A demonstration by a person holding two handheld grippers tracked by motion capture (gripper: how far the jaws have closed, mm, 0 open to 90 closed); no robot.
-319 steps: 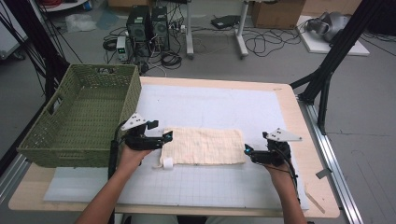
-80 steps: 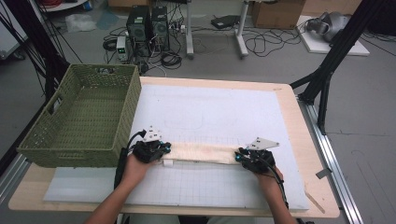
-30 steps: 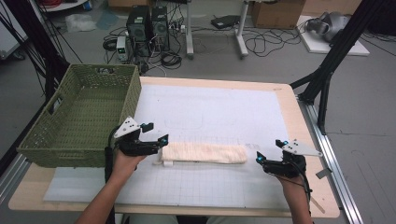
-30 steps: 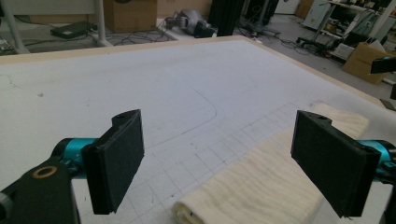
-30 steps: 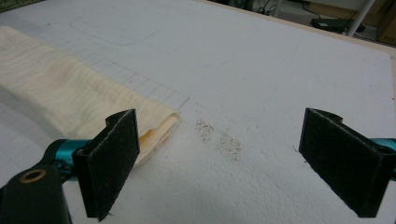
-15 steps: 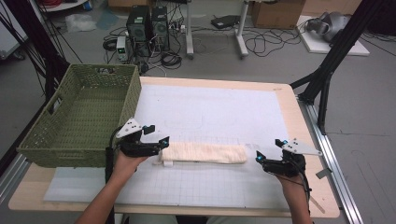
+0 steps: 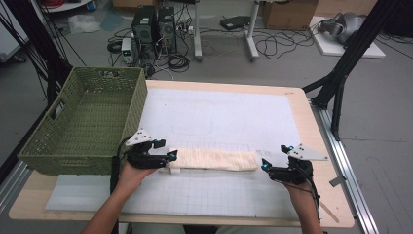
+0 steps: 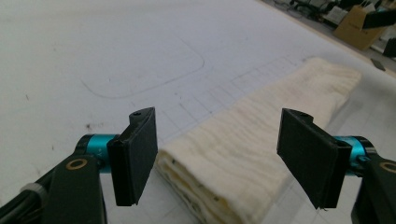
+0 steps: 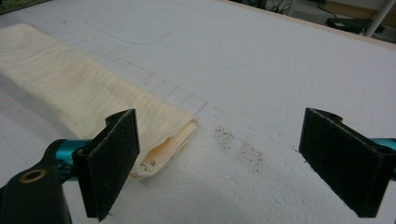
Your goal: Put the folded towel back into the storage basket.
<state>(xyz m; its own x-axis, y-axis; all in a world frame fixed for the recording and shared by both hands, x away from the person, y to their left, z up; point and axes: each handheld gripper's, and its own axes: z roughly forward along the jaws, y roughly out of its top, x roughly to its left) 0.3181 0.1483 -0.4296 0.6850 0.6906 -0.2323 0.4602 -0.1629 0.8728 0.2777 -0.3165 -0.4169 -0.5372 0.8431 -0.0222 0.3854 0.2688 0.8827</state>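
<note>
Since the previous frame the left hand-held gripper [image 7: 171, 156] had begun closing, jaws still wide astride the folded towel [image 7: 214, 160] on the table [image 7: 302, 105]; right hand-held gripper [image 7: 265, 165] wide. We judged it soft, light; grip the folded ends.

grey concrete floor [image 7: 292, 73] strewn with black cables [image 7: 272, 46]; two black computer towers [image 7: 153, 24] and brown cardboard boxes [image 7: 287, 12] beyond the worktop's far edge.
</note>
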